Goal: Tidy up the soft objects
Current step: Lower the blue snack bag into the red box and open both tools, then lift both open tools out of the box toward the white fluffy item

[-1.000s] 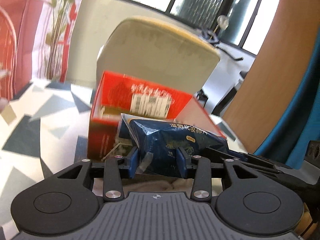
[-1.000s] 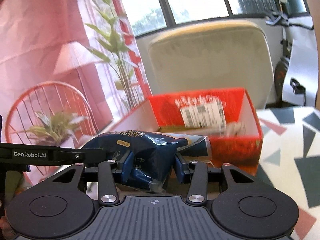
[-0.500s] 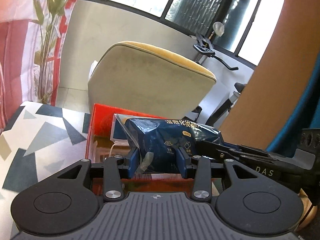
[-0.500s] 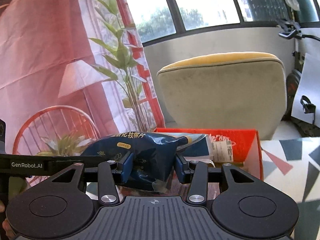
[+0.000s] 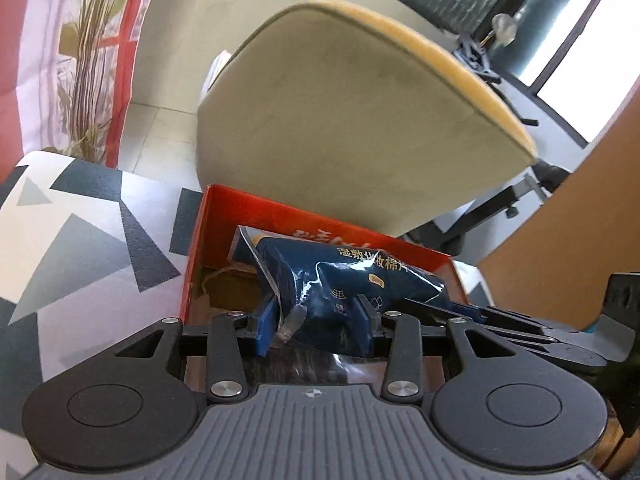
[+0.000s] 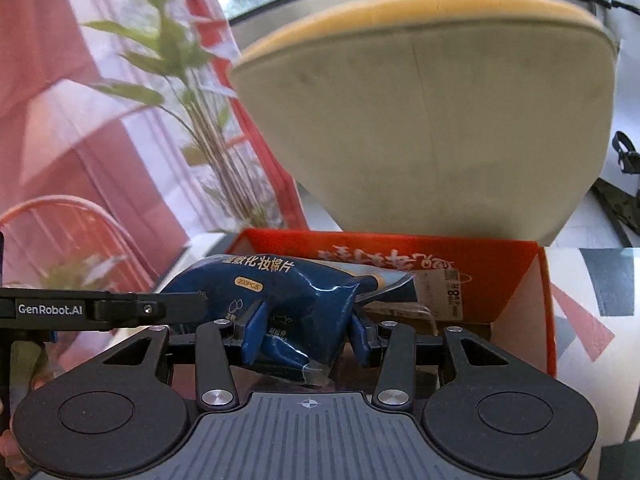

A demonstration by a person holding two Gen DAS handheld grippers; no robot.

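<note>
daylight from tall windows is falling across a beige armchair [image 6: 428, 120] with a yellow top edge, standing just behind a counter [image 5: 80, 240] covered in a grey, black and white triangle pattern. on that counter, an open red cardboard box [image 6: 516, 280] is sitting with its far wall close to the chair. a dark blue soft packet [image 6: 288, 300] with gold lettering and a clear plastic seam is hanging above the box opening, gripped from two sides at once. the left tongs [image 5: 316, 326] are clenching the packet [image 5: 340, 292] between blue pads near its crinkled seam, while the right tongs [image 6: 306, 334] are pinching its other end, the plastic bulging between the pads. in the right wrist view, the left tool's black arm is reaching in from the left edge; in the left wrist view, the right tool's dark linkage is crossing in from the right. inside the box [image 5: 224, 232], brown contents and a bit of string are showing beneath the packet, too shadowed to identify. a leafy plant [image 6: 192, 92] and red-and-white curtains [image 6: 60, 100] are filling the background at left, and a tan panel [image 5: 580, 220] is rising at the right of the left view.
</note>
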